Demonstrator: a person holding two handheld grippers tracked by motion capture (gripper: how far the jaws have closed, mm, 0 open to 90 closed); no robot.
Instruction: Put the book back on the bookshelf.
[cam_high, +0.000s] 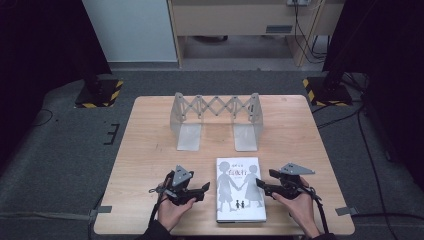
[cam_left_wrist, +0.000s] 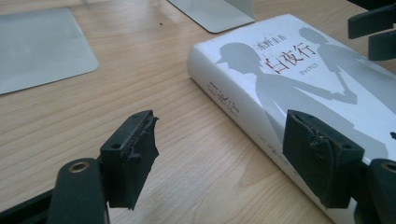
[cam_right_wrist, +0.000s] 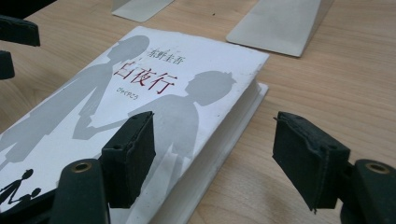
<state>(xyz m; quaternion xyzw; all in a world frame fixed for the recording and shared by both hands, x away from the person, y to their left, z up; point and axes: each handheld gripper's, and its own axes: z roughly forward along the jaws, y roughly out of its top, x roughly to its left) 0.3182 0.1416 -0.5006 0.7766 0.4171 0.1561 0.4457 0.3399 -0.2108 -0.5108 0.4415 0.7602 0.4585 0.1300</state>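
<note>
Flat on the tabletop (cam_high: 150, 145) near its front edge, cover up: book (cam_high: 240, 189), spine toward the left tool (cam_high: 205, 189), page edge toward the right tool (cam_high: 260, 184). Both tools gaping, jaws well apart, gripping nothing. Left tool just beside the spine, one jaw over bare wood, the other low against the spine side in the left gripper view (cam_left_wrist: 219, 163); touching or not, cannot tell. Right tool at the opposite long edge, one jaw over the cover, the other over wood just past the page edge in the right gripper view (cam_right_wrist: 215, 158). Behind the book, well apart from it, a rack (cam_high: 216, 112) with two upright ends joined by a scissor lattice, two flat base plates lying toward the book. Bare wood between plates and the book's far edge. Wide open strip left of the left tool out to the tabletop's left edge; narrower strip right of the right tool. Book's near edge close to the tabletop's front edge, little room there.
</note>
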